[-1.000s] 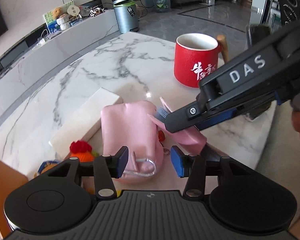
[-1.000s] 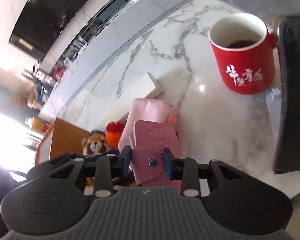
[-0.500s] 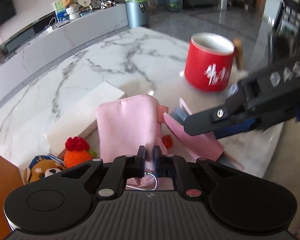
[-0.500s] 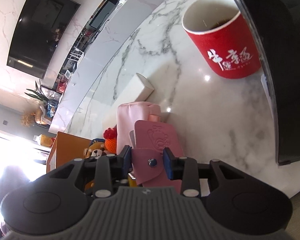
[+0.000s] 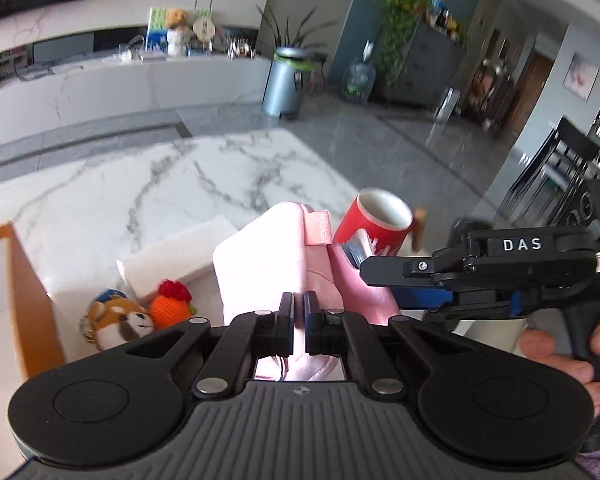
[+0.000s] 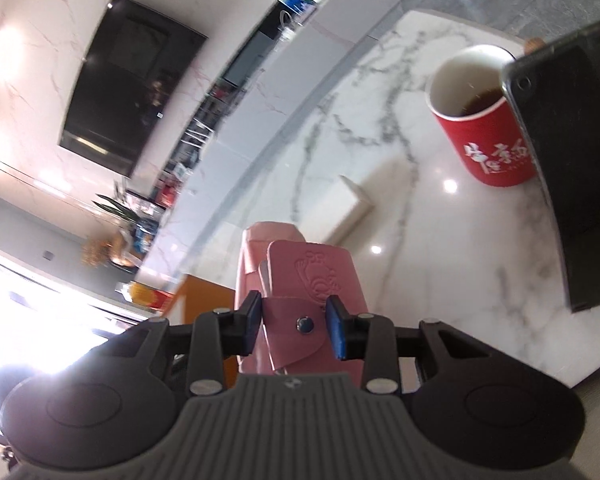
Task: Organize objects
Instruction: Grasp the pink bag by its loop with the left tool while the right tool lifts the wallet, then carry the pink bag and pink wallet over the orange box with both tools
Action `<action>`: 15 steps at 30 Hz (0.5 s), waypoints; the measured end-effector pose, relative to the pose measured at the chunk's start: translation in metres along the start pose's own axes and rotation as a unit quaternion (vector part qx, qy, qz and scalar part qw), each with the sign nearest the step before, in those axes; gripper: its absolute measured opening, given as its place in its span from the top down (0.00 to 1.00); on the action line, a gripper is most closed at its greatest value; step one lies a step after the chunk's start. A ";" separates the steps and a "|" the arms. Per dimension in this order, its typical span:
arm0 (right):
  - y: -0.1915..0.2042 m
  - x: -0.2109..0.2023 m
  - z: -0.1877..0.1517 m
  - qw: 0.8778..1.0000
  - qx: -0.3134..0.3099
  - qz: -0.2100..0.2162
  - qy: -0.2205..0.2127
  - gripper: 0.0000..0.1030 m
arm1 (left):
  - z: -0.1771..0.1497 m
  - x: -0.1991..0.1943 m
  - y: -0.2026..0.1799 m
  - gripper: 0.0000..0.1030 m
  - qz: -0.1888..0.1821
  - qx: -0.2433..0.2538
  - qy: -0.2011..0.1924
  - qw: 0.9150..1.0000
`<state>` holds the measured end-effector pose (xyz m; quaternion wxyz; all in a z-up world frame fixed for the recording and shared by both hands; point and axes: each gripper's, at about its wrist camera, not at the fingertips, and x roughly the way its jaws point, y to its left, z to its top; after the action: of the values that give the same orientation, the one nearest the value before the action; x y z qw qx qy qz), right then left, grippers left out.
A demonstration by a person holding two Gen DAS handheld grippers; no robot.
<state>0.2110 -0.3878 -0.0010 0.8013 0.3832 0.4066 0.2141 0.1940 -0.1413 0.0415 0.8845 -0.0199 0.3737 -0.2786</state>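
My left gripper (image 5: 299, 322) is shut on the near edge of a pink fabric pouch (image 5: 268, 264) and holds it lifted above the marble table (image 5: 160, 184). My right gripper (image 6: 294, 322) is shut on a pink leather card case with a snap button (image 6: 312, 280), held right beside the pouch (image 6: 256, 252). In the left wrist view the right gripper (image 5: 384, 270) comes in from the right with the card case (image 5: 360, 284) against the pouch's open side.
A red mug (image 5: 374, 216) holding dark liquid (image 6: 480, 100) stands at the table's right. A white box (image 5: 180, 256), a fox plush (image 5: 116, 320) and an orange knitted toy (image 5: 170, 306) lie left of the pouch. An orange bin (image 5: 16, 280) stands far left. A black device (image 6: 580, 168) stands right.
My left gripper closed on the pouch and lifted it off the table. My right gripper rose with the card case, staying beside the pouch.
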 end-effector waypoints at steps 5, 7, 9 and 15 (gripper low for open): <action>0.035 -0.011 -0.014 0.999 -0.008 0.041 -0.018 0.64 | -0.001 -0.057 0.015 0.95 -0.001 -0.019 -0.040 0.999; 0.052 -0.011 -0.023 0.998 -0.018 0.059 -0.017 0.65 | -0.005 -0.080 0.023 0.95 0.004 -0.023 -0.057 0.998; 0.071 -0.009 -0.033 0.997 -0.032 0.074 -0.012 0.64 | -0.009 -0.105 0.033 0.95 0.014 -0.029 -0.073 0.997; 0.121 0.013 -0.064 0.991 -0.063 0.115 0.016 0.65 | -0.022 -0.162 0.071 0.95 0.034 -0.076 -0.106 0.991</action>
<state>0.1623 -0.2768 0.0640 0.7873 0.3727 0.3582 0.3360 0.1219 0.0048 0.1140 0.9241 -0.1033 0.2984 -0.2155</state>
